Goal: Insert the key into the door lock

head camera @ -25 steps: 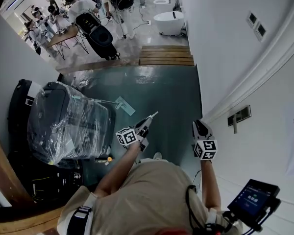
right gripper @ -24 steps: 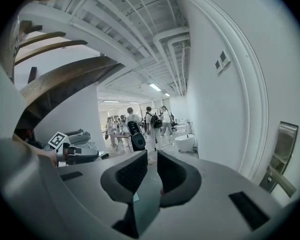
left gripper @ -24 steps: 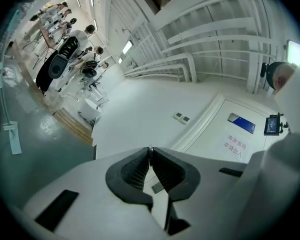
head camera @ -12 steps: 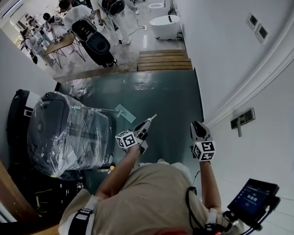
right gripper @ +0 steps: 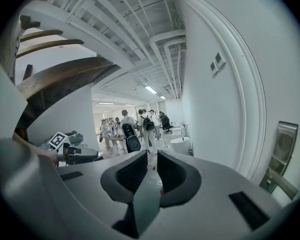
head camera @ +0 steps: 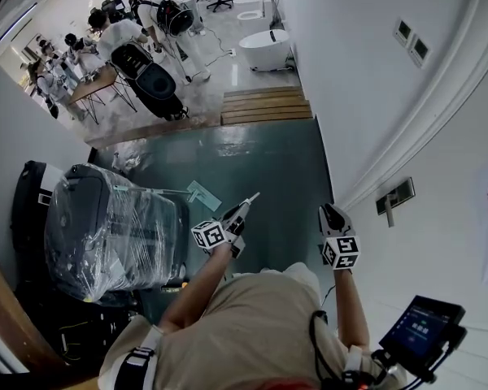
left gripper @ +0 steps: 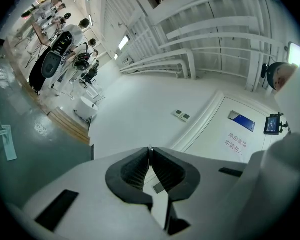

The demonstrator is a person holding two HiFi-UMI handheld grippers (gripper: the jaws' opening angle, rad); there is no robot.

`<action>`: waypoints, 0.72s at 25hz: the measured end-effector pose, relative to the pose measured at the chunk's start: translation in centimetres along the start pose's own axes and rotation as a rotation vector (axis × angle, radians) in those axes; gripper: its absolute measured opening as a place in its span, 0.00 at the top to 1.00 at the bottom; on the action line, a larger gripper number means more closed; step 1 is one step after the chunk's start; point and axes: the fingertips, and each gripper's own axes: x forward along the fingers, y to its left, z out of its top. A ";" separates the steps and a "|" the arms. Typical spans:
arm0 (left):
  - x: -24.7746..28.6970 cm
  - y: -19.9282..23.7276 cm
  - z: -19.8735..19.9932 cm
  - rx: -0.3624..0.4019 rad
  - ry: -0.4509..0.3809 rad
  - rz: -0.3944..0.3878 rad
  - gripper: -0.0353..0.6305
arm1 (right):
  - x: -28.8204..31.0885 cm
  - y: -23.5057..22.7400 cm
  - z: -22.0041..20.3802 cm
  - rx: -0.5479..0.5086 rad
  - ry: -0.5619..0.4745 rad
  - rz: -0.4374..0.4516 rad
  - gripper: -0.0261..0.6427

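On my left gripper (left gripper: 150, 150) the jaws are pressed tip to tip; whether anything thin is pinched there I cannot tell. My right gripper (right gripper: 150, 158) has its jaws a narrow slit apart, with only floor showing through. The door lock (right gripper: 284, 151), a metal plate with a lever handle (right gripper: 280, 182), sits on the white door (head camera: 439, 242) to the right of the right gripper, well apart from both grippers. Far behind, people (right gripper: 140, 123) stand around a table.
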 end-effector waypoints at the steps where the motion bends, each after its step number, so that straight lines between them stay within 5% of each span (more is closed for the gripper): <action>1: 0.4 -0.2 -0.3 -0.001 -0.001 0.003 0.90 | -0.2 -0.4 0.0 -0.002 0.001 0.003 0.87; 18: 7.4 -4.9 -5.3 -0.018 0.020 -0.003 0.89 | -4.3 -8.5 0.8 -0.001 0.000 -0.006 0.87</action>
